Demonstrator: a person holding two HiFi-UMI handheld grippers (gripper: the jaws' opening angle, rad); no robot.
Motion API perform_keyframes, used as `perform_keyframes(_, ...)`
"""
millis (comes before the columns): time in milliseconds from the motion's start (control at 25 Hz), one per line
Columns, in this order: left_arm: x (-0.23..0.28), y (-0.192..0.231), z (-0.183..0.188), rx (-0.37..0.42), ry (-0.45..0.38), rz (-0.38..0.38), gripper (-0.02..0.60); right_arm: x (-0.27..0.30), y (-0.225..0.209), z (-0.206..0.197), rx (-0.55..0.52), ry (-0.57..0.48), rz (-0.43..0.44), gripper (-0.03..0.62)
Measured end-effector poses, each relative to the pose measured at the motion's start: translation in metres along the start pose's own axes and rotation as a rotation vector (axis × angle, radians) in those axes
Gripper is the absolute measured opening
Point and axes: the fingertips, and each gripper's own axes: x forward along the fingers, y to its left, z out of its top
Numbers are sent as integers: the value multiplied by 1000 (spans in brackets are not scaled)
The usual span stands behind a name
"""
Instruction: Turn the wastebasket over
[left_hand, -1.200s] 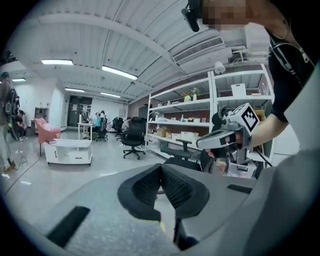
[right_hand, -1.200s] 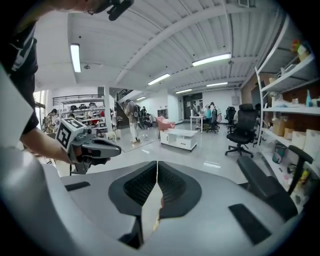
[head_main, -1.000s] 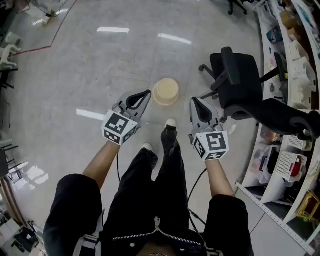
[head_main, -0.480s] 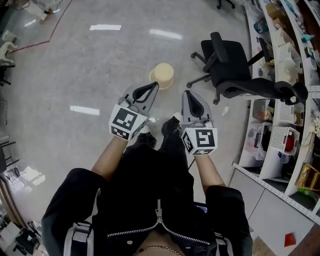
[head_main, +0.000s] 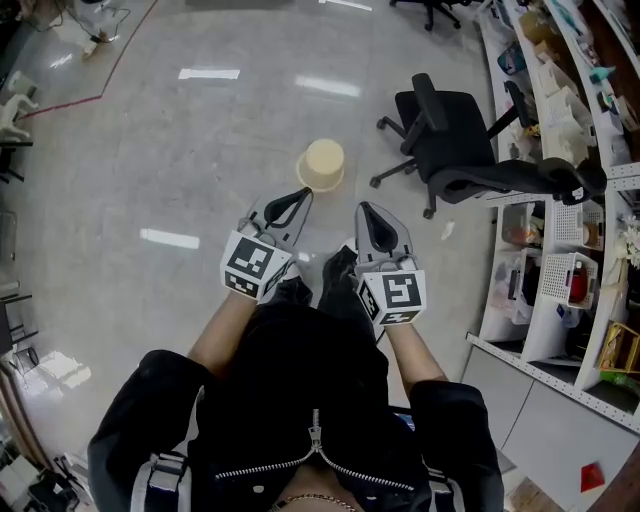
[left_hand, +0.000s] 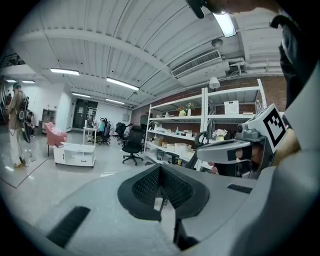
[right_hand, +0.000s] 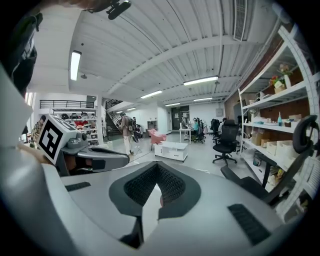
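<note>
A cream wastebasket (head_main: 322, 164) stands on the grey floor ahead of me in the head view, its flat closed end facing up. My left gripper (head_main: 303, 192) hangs in the air short of it, jaws shut and empty. My right gripper (head_main: 362, 208) is beside it, also shut with nothing held. Both point nearly level across the room. In the left gripper view (left_hand: 161, 167) and the right gripper view (right_hand: 159, 165) the dark pads meet, and the wastebasket does not show.
A black office chair (head_main: 455, 135) stands right of the wastebasket. Shelving (head_main: 570, 120) with boxes and baskets runs along the right side. My legs and shoes (head_main: 335, 270) are below the grippers. People stand far off (right_hand: 126, 131) near a white low table (right_hand: 171, 149).
Both grippers rose and drew back toward my body, away from the wastebasket. My view lifted, so the wastebasket and chair now lie farther up the picture.
</note>
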Motion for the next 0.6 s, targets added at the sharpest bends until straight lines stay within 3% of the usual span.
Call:
perform_keyframes(320, -8, -5, -8, -34, 6, 12, 5, -5, 6, 0, -16, 14, 17, 9)
perform_keyframes(600, -7, -1, -8, -20, 11, 5, 5, -1, 6, 2, -26, 20, 27, 9)
